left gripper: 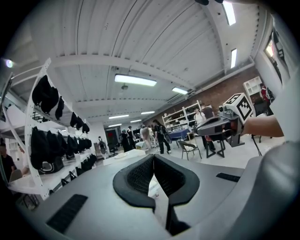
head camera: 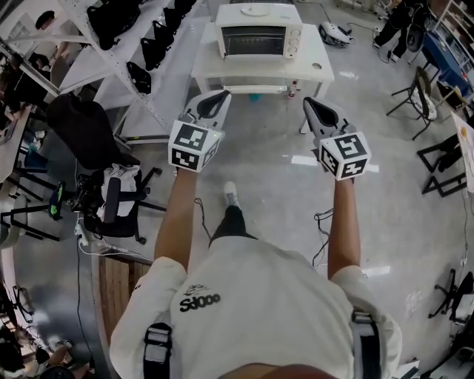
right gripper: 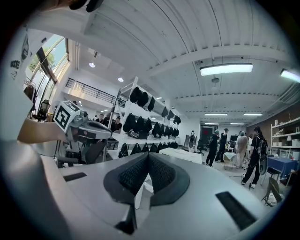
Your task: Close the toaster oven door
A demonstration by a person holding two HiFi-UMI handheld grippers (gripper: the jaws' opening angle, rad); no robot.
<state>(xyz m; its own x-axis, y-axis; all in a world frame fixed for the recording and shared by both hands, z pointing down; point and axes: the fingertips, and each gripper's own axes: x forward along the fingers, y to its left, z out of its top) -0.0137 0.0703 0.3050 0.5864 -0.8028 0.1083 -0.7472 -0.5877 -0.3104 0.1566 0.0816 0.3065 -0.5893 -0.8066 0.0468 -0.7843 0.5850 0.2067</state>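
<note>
A person in a white T-shirt [head camera: 252,296] stands on a glossy grey floor [head camera: 274,192], arms stretched forward, a grey handheld tool in each hand. The left gripper [head camera: 221,96] has its black ribbed fingers [left gripper: 136,176] pressed together with nothing between them. The right gripper [head camera: 311,104] shows its own fingers [right gripper: 164,173] likewise closed tip to tip and empty. Both hang in the air at about the same height, well apart from the furniture ahead. To the person's left stands a black office chair [head camera: 85,129], near a white rack [head camera: 141,81] hung with black bags [head camera: 159,37]. Farther on, a white rectangular table [head camera: 320,65] carries the white toaster oven [head camera: 258,15]. Its dark glass door [head camera: 254,41] appears upright and shut, though from this far off the seam is hard to make out.
</note>
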